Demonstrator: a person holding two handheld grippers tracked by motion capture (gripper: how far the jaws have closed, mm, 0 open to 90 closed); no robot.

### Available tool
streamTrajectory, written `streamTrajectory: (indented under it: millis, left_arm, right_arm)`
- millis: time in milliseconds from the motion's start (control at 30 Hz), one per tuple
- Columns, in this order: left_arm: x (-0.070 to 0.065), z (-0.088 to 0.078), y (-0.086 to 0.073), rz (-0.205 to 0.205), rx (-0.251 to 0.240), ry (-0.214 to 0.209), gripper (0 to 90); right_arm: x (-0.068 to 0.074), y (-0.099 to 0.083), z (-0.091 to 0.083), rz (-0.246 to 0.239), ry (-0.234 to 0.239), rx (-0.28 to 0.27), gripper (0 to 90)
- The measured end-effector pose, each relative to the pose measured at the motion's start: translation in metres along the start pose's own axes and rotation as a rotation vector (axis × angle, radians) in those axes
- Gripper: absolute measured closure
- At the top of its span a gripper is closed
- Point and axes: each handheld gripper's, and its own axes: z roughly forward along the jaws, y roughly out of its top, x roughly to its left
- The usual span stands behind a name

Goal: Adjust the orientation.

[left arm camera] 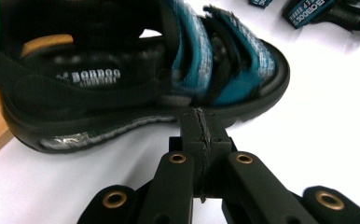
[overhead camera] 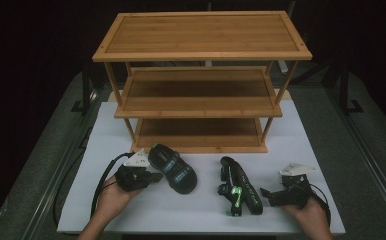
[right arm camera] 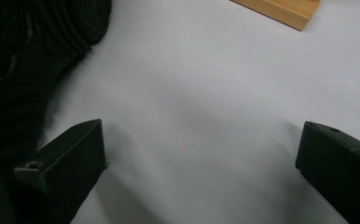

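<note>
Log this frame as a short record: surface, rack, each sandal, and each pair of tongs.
surface: white board
rack: three-tier wooden rack at the far side, shelves bare
left sandal: upright, sole down, teal straps
right sandal: tipped on its side
left tongs: shut, nothing between them, tips right at the left sandal's sole edge
right tongs: open, bare board between them, beside the right sandal

Sandal (left arm camera: 136, 79) heel cut off by left edge of left gripper view. Second sandal (right arm camera: 29, 70) cropped, dark, detail unreadable in right gripper view. Lowest rack shelf (overhead camera: 199, 129) partly shadowed.
</note>
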Motion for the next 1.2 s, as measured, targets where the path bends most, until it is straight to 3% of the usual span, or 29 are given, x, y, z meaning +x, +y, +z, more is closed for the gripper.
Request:
streamTrajectory:
  millis: [167,267,367,400,433,600,767,933,1033,1200]
  left_arm:
    - [0.000,-0.010,0.000,-0.005,-0.033,-0.020,90.0]
    - [0.003,-0.032,0.006,0.001,-0.121,-0.013,90.0]
    - [0.007,-0.039,0.010,0.000,-0.145,0.004,83.7]
    - [0.015,-0.042,0.016,-0.005,-0.159,0.012,80.8]
    - [0.015,-0.042,0.016,-0.005,-0.159,0.012,78.3]
    - [0.040,-0.040,0.031,-0.028,-0.150,0.063,67.7]
    - [0.057,-0.030,0.041,-0.037,-0.137,0.077,65.3]
    - [0.066,-0.021,0.041,-0.040,-0.111,0.081,74.3]
    - [0.070,-0.019,0.041,-0.065,-0.121,0.067,86.0]
    - [0.069,-0.023,0.041,-0.059,-0.087,0.070,88.2]
  right_arm:
    - [0.000,0.000,0.000,0.000,0.000,0.000,0.7]
    - [0.000,0.000,0.000,0.000,0.000,0.000,0.7]
    - [0.000,0.000,0.000,0.000,0.000,0.000,0.8]
    - [0.000,0.000,0.000,0.000,0.000,0.000,0.7]
    - [0.000,0.000,0.000,0.000,-0.001,0.000,0.7]
    - [0.000,0.000,0.000,-0.001,0.000,0.001,0.7]
    - [0.000,0.000,0.000,0.001,0.000,-0.001,0.7]
    - [0.000,0.000,0.000,0.002,0.000,0.000,0.8]
    - [0.000,0.000,0.000,0.002,0.000,0.000,0.7]
    - [0.000,0.000,0.000,0.002,0.000,0.000,0.7]
